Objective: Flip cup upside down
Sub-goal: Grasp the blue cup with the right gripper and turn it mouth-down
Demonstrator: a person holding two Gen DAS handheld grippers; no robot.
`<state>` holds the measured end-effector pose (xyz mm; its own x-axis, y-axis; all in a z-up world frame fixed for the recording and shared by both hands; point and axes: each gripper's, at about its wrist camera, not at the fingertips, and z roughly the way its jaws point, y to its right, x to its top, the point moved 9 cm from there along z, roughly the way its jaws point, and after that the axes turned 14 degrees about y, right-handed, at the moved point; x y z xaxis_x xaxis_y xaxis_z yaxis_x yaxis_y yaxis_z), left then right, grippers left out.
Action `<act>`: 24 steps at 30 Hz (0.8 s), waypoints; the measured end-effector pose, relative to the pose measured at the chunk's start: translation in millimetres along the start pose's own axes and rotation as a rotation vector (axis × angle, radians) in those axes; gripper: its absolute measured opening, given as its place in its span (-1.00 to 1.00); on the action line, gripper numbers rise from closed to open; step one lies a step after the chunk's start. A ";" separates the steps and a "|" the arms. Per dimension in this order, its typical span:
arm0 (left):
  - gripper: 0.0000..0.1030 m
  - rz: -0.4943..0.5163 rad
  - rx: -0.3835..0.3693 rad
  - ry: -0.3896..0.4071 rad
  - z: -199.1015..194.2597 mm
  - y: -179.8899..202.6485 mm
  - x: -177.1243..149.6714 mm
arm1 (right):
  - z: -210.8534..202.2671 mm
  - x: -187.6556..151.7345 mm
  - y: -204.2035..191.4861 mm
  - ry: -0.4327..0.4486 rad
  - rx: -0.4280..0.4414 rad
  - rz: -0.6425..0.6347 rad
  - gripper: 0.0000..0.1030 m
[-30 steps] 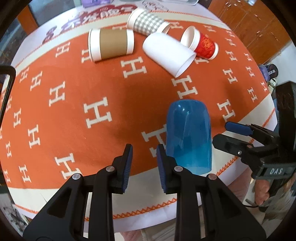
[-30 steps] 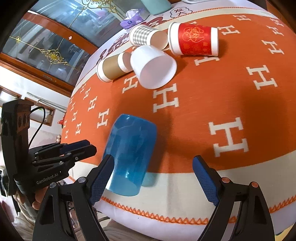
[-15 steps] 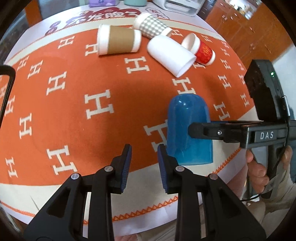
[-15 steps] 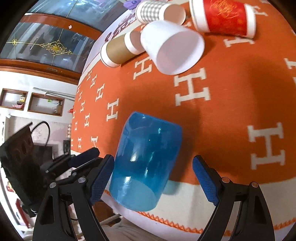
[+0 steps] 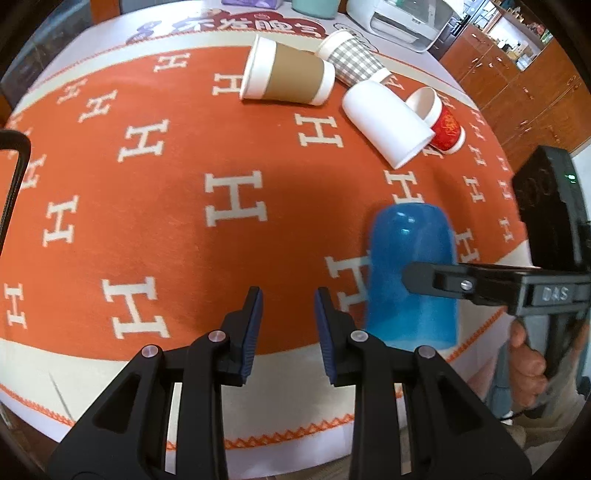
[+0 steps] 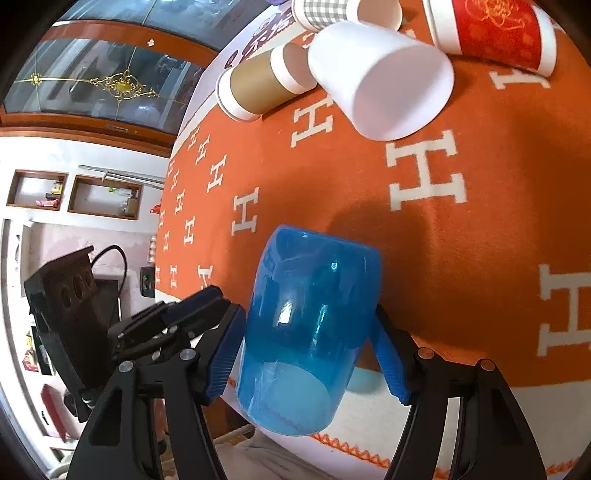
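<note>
A translucent blue plastic cup (image 6: 306,328) lies on its side near the front edge of the orange cloth, its open mouth toward me. My right gripper (image 6: 308,354) has one finger on each side of it and has closed in to touch or nearly touch its wall. In the left wrist view the cup (image 5: 410,273) shows to the right, with the right gripper (image 5: 424,280) across it. My left gripper (image 5: 288,328) hovers left of the cup, jaws a small gap apart and empty.
Several paper cups lie on their sides at the far side: brown-sleeved (image 5: 288,77), checked (image 5: 351,61), plain white (image 5: 388,122) and red (image 5: 443,123). The orange H-patterned tablecloth (image 5: 147,221) ends close under the blue cup. A white appliance (image 5: 402,18) stands beyond.
My right gripper has moved forward around the blue cup and its fingers have closed in against it. My left gripper has drifted a little left and back, its gap unchanged.
</note>
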<state>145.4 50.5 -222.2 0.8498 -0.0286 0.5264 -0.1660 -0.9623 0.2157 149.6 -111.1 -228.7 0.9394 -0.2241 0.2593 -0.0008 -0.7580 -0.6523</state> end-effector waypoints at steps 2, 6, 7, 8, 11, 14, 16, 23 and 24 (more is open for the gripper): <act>-0.51 0.013 0.028 0.027 -2.9 0.1 3.6 | -9.9 1.2 0.0 0.029 -0.011 -0.018 0.30; -0.50 0.030 0.084 0.095 -11.0 -0.1 14.9 | -33.5 16.1 -2.6 0.160 -0.100 -0.106 0.30; -0.50 0.035 0.098 0.114 -13.3 -0.3 18.3 | -38.4 20.3 -4.6 0.197 -0.126 -0.133 0.30; -0.50 0.039 0.119 0.140 -16.4 -0.4 22.9 | -44.0 25.4 -7.7 0.248 -0.157 -0.170 0.30; -0.50 0.038 0.156 0.206 -23.5 1.5 34.2 | -52.4 32.1 -16.6 0.334 -0.198 -0.254 0.30; -0.50 0.026 0.176 0.257 -27.1 2.8 39.9 | -51.9 32.2 -26.6 0.403 -0.235 -0.359 0.30; -0.50 0.023 0.188 0.283 -26.9 4.2 39.3 | -47.4 29.4 -30.4 0.445 -0.266 -0.431 0.30; -0.50 0.003 0.166 0.303 -17.9 9.9 26.2 | -45.2 1.5 -43.9 0.572 -0.311 -0.629 0.30; -0.50 0.002 0.167 0.311 -17.7 9.3 25.2 | -43.2 -2.9 -44.9 0.569 -0.316 -0.644 0.30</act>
<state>156.4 45.7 -192.4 0.6522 0.0282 0.7575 -0.0617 -0.9940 0.0901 132.1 -102.8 -169.4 0.4806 0.0954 0.8717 0.2922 -0.9547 -0.0566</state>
